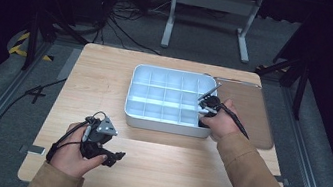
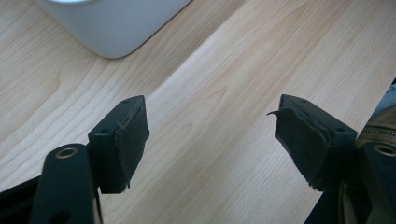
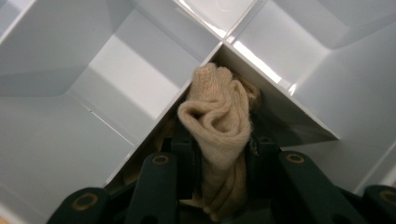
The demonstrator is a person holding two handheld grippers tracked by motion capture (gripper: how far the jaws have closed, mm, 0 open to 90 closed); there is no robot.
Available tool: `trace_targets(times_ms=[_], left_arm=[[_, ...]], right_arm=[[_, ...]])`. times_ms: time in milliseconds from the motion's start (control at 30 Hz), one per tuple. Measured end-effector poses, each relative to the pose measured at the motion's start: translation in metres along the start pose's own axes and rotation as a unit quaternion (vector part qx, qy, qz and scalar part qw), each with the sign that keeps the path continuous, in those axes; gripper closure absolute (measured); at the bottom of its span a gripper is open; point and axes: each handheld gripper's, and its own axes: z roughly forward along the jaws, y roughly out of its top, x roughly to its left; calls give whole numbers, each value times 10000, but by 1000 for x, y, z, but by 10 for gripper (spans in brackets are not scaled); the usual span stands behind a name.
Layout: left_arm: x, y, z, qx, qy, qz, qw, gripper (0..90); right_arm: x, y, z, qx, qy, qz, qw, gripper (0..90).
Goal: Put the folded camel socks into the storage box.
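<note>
Two right fingers (image 3: pixel 187 154) clamp the rolled sock (image 3: pixel 219 121).

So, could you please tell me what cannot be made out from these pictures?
- High view: the cream knitted cloth is hidden behind the right hand at the white divided tray.
- Right gripper view: the cloth's lower end is hidden between the fingers.
- Left gripper view: the tray is cut off by the top edge.

cream knitted cloth roll (image 3: pixel 219 126), glossy white plastic tray (image 3: pixel 107 60), matt pale wood table (image 2: pixel 224 93)
</note>
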Motion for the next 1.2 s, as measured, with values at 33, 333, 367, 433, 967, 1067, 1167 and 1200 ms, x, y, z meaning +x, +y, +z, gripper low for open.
trace_targets(times_ms=[33,333,367,433,967,1067,1167,1200], left_arm=[[0,-1,0,-25,-3,-49,10000,263],[1,-4,-1,-58,26,-158,9999,261],[2,-4,-2,-34,28,-63,10000,260],[1,-3,-1,-54,3,-111,9999,260],[1,4,4,-91,-36,4,10000,260],[0,4,4,-97,-70,-21,9999,260],[0,4,4,-74,-51,7,10000,260],[0,5,3,-41,-16,35,10000,260]], right_arm=[[0,1,0,25,-3,-4,10000,700],[2,-1,-6,-126,-92,-317,9994,586],[2,-2,-9,-174,-76,-339,9992,578],[2,-5,-16,-301,-146,-305,9990,519],[2,-41,-75,-1926,199,-551,9795,480],[5,-51,-83,-2142,276,-628,9744,472],[8,-57,-87,-2256,372,-681,9711,469],[10,-61,-89,-2289,410,-732,9698,464]])
